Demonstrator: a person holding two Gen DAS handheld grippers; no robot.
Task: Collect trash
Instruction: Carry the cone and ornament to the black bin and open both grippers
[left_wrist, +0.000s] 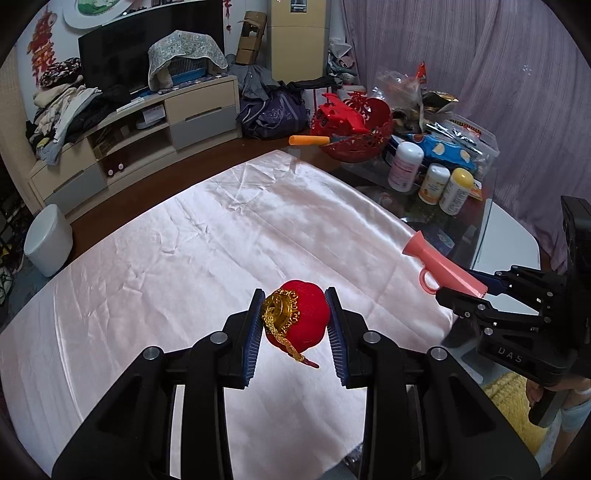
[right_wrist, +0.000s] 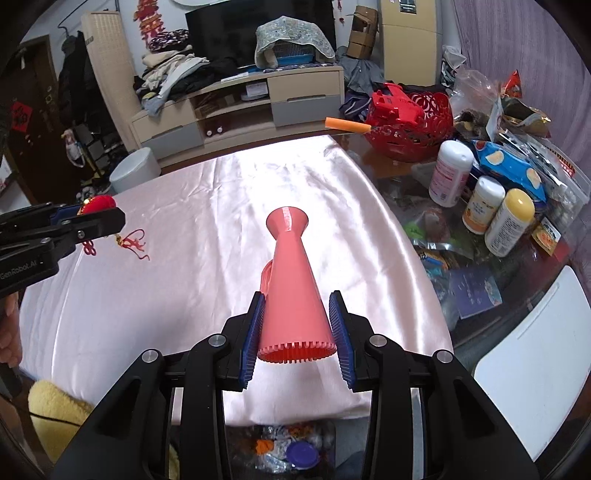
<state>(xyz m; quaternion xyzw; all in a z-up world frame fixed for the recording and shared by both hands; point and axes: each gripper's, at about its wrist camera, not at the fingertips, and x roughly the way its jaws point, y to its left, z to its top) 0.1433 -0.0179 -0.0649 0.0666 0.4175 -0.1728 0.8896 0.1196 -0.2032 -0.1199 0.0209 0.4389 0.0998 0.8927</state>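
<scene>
My left gripper (left_wrist: 294, 325) is clamped on the red ornament (left_wrist: 299, 317) and my right gripper (right_wrist: 297, 332) on the pink horn (right_wrist: 291, 288), both above the satin cloth (left_wrist: 221, 240); the smooth tapered horn could slip forward out of the pads.

Your left gripper (left_wrist: 295, 328) is black with ribbed blue pads (left_wrist: 254, 352); the ornament (left_wrist: 300, 320) in it is red with a gold filigree cap and gold cord. Your right gripper (right_wrist: 297, 334) matches, around a salmon-pink horn (right_wrist: 291, 284). The cloth (left_wrist: 229, 236) on the bench is glossy pale pink. Beyond sit a red cut-out basket (left_wrist: 360, 142), an orange handle (left_wrist: 309, 140) and a blue packet (left_wrist: 445, 147).
</scene>
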